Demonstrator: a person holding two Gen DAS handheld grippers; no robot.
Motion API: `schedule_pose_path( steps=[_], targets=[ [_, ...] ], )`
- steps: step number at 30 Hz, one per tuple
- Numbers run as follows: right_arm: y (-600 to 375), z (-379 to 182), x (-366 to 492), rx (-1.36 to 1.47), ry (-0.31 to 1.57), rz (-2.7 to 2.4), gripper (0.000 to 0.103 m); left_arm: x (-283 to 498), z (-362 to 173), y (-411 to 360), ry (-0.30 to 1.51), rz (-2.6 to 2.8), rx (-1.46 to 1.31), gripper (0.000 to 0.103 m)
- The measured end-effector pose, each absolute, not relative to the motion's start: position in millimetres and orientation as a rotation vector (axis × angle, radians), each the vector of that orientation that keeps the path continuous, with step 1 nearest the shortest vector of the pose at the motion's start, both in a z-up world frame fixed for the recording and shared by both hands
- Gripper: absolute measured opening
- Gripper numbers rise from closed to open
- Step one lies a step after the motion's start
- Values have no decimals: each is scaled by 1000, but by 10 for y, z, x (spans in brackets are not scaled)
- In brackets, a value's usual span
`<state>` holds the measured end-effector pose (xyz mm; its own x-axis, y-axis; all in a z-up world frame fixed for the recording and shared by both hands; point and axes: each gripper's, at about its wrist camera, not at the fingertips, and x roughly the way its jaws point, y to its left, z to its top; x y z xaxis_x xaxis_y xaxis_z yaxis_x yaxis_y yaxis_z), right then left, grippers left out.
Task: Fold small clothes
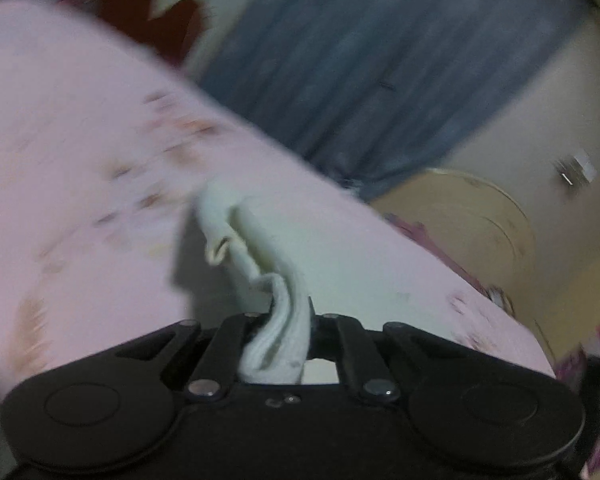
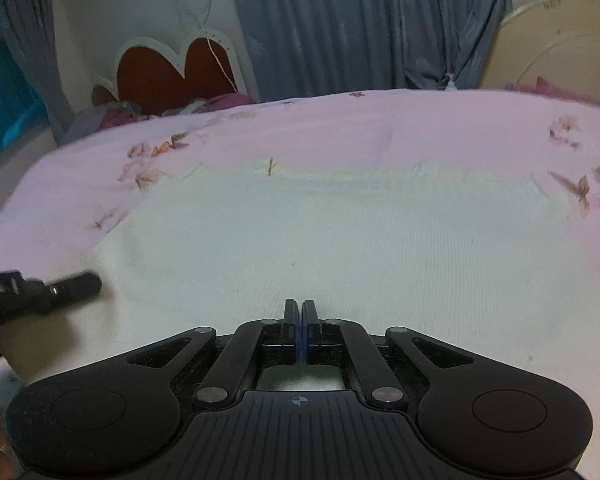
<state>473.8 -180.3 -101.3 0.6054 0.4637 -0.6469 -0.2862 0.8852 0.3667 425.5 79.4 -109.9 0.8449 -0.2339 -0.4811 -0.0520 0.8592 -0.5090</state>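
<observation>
left gripper (image 1: 290,316) clamped on bunched edge of pale garment (image 1: 260,240), cloth lifted off pink floral bed sheet (image 1: 80,120). right gripper (image 2: 301,312) closed tight, empty, over garment spread flat on bed, blue curtain (image 2: 360,28) behind.

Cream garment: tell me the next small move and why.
Probably carry the pinched edge across the cream garment to start a fold: the left gripper is shut on a bunched edge, while the right gripper, shut and empty, sits over the cloth spread flat on the pink bedsheet.
</observation>
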Motion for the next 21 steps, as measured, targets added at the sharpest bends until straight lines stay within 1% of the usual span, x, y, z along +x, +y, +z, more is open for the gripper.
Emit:
schedule_pose_path(
  steps=[6,10,11,12,13,14,16,17,19,20,21],
  targets=[
    [-2748,-784,4606,451,699,335,0,4316,-629,-136,575,-304,-366,6],
    [-3441,-657,4504,525,669,283,0,4311,-608,-869,629,-401,-260,6],
    [-3603,-643,4474,544,667,288,0,4304,-662,-1060,670,-425,-224,9],
    [-3707,-640,4467,556,670,298,0,4344,-760,-1256,722,-459,-184,15],
    [-3804,-645,4460,561,680,303,0,4376,-866,-1437,788,-481,-152,34],
    [-3892,-666,4457,567,694,297,2,4343,-927,-1546,837,-500,-141,44],
    [-4064,-699,4430,592,705,266,44,4230,-882,-1547,813,-546,-161,44],
    [-4126,-695,4399,602,683,271,69,4188,-823,-1470,791,-527,-165,43],
    [-4193,-670,4389,615,686,309,69,4211,-745,-1239,752,-460,-174,40],
    [-4179,-675,4402,623,692,336,63,4298,-732,-1116,732,-413,-174,40],
    [-4141,-677,4439,630,711,368,45,4396,-740,-977,731,-362,-171,38]
  ],
)
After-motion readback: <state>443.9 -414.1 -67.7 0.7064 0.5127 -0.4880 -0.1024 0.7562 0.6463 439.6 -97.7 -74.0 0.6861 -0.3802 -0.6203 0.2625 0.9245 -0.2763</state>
